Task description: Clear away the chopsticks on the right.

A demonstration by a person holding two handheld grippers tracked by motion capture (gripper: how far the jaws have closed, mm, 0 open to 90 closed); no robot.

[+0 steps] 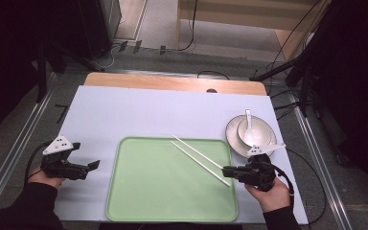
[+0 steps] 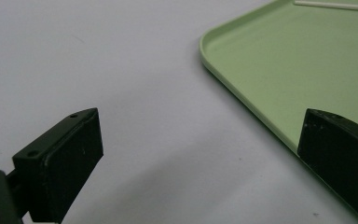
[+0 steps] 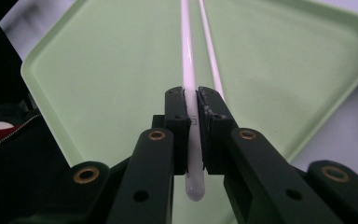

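Right gripper [image 3: 196, 100]: black 2-jaw gripper, jaws clamped on 1 long white plastic chopstick [image 3: 189, 70]; in the high view the right gripper [image 1: 227, 170] sits at the right edge of the tray, jaws pointing toward the tray.

Held chopstick: pinched close to its rounded butt end, which pokes out behind the pads toward the camera in the right gripper view; the shaft runs straight ahead, away from the jaws, over the tray.

Long axis, high view: the held chopstick [image 1: 199, 163] lies on a diagonal, one end at the right gripper near the tray's right edge, the other toward the far middle of the tray.

Second white chopstick [image 1: 196, 152]: just beside the first and nearly parallel, on the far side of it; whether the 2 touch cannot be told.

Tray: pale green rectangular plastic tray [image 1: 148, 191] with rounded corners, on the white table cover [image 1: 124, 110], between the 2 grippers.

Left gripper [image 1: 94, 165]: jaws wide apart, nothing between them, over the cover just left of the tray; the left gripper view shows the tray's corner [image 2: 261, 60] beyond them.

Crockery: round cream plate [image 1: 263, 125] carrying a small white bowl [image 1: 242, 132] with a white spoon [image 1: 249, 125], just beyond the right gripper.
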